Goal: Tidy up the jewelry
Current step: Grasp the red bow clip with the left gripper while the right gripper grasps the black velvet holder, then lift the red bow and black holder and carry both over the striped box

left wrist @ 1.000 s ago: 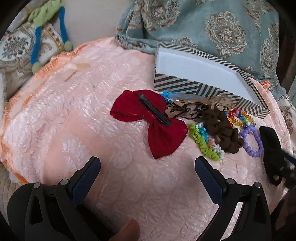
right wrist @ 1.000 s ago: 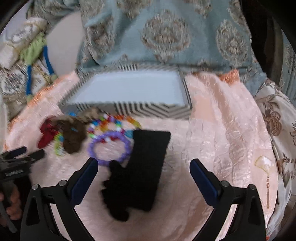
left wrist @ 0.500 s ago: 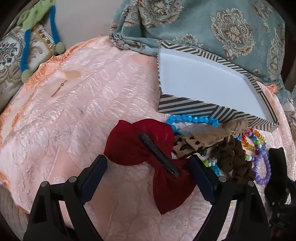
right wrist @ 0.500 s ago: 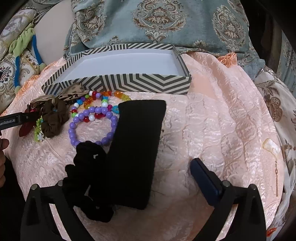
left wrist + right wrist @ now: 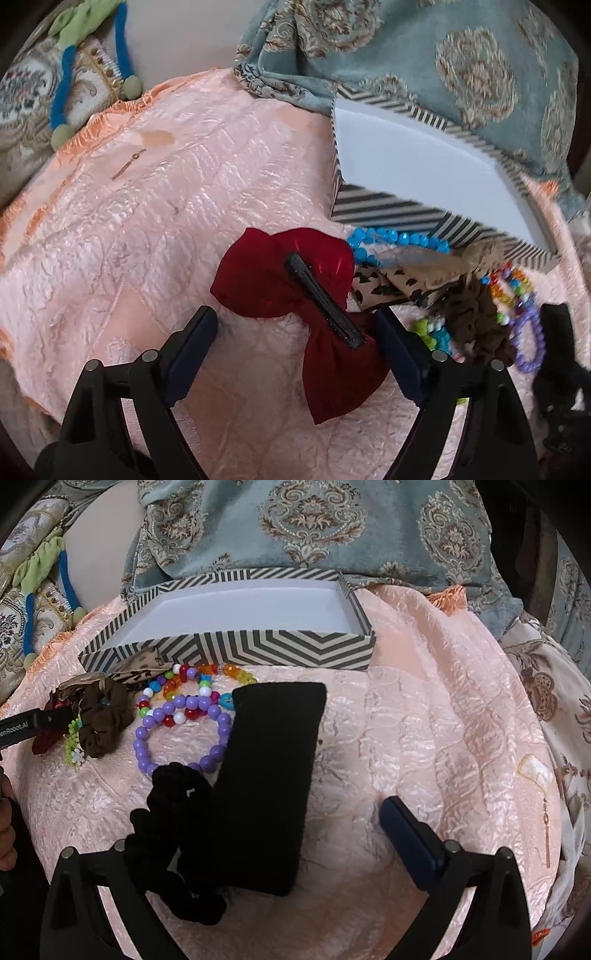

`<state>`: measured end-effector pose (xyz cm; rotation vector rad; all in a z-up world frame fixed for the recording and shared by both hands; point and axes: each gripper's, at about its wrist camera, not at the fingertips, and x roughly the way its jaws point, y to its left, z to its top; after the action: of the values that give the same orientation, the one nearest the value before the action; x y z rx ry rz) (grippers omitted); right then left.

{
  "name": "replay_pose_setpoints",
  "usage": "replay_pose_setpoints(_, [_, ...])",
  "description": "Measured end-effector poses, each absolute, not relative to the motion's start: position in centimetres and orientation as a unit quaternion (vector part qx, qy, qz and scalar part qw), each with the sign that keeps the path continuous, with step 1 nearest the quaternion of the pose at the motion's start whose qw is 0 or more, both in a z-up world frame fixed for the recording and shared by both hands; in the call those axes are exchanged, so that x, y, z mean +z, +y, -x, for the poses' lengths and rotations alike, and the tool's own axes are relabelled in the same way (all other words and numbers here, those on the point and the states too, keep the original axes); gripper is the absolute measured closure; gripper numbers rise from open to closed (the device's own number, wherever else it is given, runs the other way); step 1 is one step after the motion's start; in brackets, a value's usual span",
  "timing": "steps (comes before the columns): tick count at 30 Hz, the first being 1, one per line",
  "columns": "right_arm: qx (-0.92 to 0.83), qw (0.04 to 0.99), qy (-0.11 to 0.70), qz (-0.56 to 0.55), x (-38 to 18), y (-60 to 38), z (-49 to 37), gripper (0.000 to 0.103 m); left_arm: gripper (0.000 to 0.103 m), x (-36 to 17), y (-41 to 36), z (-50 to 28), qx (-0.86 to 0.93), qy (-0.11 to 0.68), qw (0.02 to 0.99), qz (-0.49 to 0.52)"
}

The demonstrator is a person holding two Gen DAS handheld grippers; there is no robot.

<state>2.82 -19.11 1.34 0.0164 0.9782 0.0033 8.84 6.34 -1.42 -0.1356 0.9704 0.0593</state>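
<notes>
A dark red bow (image 5: 273, 280) with a black clip lies on the pink cloth, its lower half between the open fingers of my left gripper (image 5: 295, 332). The striped box (image 5: 388, 210) with a white, empty inside stands behind it, and also shows in the right wrist view (image 5: 258, 646). My right gripper (image 5: 280, 827) is open around a flat black band (image 5: 269, 775) and a black scrunchie (image 5: 173, 812). Its left finger is hidden behind them. A purple bead bracelet (image 5: 147, 753), coloured beads (image 5: 199, 679) and a brown scrunchie (image 5: 103, 716) lie left of the band.
A blue bead string (image 5: 391, 240) and a leopard-print bow (image 5: 406, 280) lie against the box front. A teal patterned cushion (image 5: 314, 520) rises behind the box. Small earrings lie on the cloth at far left (image 5: 129, 166) and far right (image 5: 532, 771).
My left gripper has moved forward and down, so the red bow now sits between its fingers. My right gripper has moved forward over the black band and scrunchie.
</notes>
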Motion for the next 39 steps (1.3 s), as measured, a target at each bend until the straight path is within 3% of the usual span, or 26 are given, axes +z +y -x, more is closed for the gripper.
replay_pose_setpoints(6, [0.003, 0.884, 0.467, 0.0, 1.1, -18.9, -2.7, 0.0, 0.031, -1.6, 6.2, -8.6, 0.027, 0.463, 0.884, 0.056])
replay_pose_setpoints(7, [0.003, 0.884, 0.468, 0.001, 1.1, -18.9, -2.7, 0.0, 0.045, -1.5, 6.4, -8.5, 0.031, 0.459, 0.886, 0.06])
replay_pose_setpoints(8, [0.001, 0.883, 0.47, 0.001, 1.1, -18.9, -2.7, 0.001, 0.067, -1.2, 6.8, -8.2, 0.041, 0.451, 0.889, 0.063])
replay_pose_setpoints(11, [0.0, 0.886, 0.464, -0.006, 1.5, -19.0, -2.5, 0.007, 0.098, -0.9, 7.9, -7.9, 0.049, 0.441, 0.892, 0.087])
replay_pose_setpoints(13, [0.0, 0.894, 0.447, -0.012, 2.1, -19.3, -2.2, 0.035, 0.103, -0.6, 8.2, -7.8, 0.056, 0.435, 0.894, 0.092])
replay_pose_setpoints(16, [0.009, 0.898, 0.44, -0.032, 2.4, -19.9, -2.1, 0.062, 0.103, -0.2, 7.5, -7.5, 0.057, 0.424, 0.901, 0.074])
replay_pose_setpoints(19, [0.008, 0.902, 0.429, -0.046, 2.8, -20.4, -2.0, 0.071, 0.103, 1.0, 6.6, -6.7, 0.045, 0.394, 0.917, 0.055])
replay_pose_setpoints(27, [0.033, 0.922, 0.382, -0.059, 4.8, -20.6, -1.3, 0.072, 0.103, 3.5, 5.4, -4.9, -0.034, 0.334, 0.94, 0.056])
replay_pose_setpoints(39, [0.019, 0.916, 0.398, -0.04, 4.3, -20.2, -1.5, 0.072, 0.103, 2.4, 5.8, -5.6, -0.03, 0.362, 0.928, 0.08])
